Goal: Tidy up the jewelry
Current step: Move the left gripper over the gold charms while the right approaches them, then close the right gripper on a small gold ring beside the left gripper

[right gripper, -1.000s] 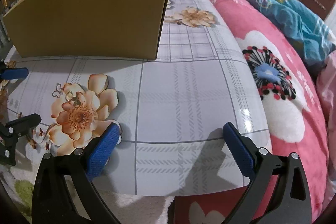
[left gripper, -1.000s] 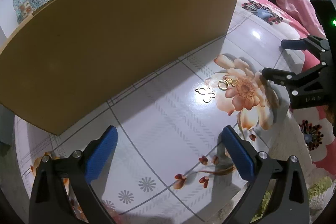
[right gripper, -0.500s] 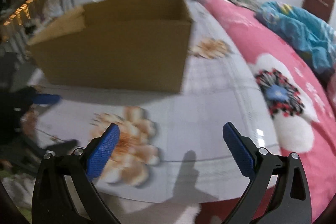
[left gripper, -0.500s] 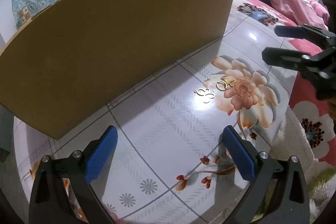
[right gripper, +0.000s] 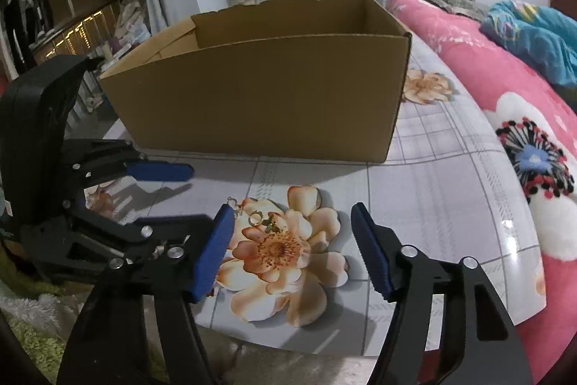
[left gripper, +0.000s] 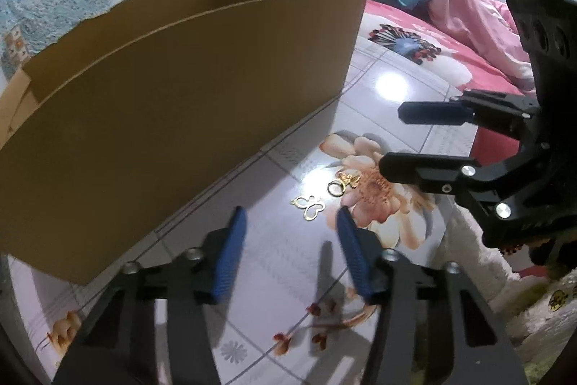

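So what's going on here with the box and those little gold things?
A person holds tongs in each hand over a floral table. Both the left tongs and the right tongs are open and empty, closing in on a gold butterfly charm and a ring. The cardboard box stands open behind.

Pink floral bedspread (right gripper: 505, 89) — teal blanket (right gripper: 533, 38)

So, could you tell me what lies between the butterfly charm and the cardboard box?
Only bare tabletop separates the butterfly charm from the cardboard box, as the left wrist view shows.
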A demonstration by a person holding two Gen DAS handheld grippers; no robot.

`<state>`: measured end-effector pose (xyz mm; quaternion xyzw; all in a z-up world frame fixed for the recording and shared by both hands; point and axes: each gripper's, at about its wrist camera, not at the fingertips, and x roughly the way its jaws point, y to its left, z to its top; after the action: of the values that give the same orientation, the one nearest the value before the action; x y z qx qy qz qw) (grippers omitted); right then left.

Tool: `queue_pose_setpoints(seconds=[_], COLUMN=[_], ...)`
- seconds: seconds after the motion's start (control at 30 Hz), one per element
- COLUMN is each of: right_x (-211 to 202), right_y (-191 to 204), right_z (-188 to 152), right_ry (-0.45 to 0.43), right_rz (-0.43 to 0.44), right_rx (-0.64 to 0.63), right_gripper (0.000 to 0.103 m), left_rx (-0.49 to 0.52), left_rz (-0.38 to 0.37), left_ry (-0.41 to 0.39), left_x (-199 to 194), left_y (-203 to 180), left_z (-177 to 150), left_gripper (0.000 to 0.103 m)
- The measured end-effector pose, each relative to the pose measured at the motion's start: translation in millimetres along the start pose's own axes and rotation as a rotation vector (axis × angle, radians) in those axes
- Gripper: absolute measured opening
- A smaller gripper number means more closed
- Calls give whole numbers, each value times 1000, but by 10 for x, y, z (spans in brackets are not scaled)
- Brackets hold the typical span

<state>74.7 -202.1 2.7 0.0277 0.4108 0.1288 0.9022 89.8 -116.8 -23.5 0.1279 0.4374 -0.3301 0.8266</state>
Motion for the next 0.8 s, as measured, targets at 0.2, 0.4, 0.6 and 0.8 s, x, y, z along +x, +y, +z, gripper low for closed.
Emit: queue_pose_setpoints(seconds=[0.2, 0.4, 0.6, 0.8], right_x=[50, 52, 32, 15], right_y=[-24, -23, -51, -63], right_z=[-70, -114, -116, -121], right_ry=[22, 21, 9, 1], right_rz=[30, 42, 49, 49], right_rx=[36, 47, 59, 71], right_gripper=[57, 56, 55, 53], left_rx=[50, 125, 160, 176], left_rz=[-14, 23, 16, 17], left_ry=[28, 44, 47, 49], left_x=[119, 178, 198, 201], left_y=[-67, -98, -96, -125], left_z=[89, 99, 131, 142], left_gripper=[41, 32, 20, 20])
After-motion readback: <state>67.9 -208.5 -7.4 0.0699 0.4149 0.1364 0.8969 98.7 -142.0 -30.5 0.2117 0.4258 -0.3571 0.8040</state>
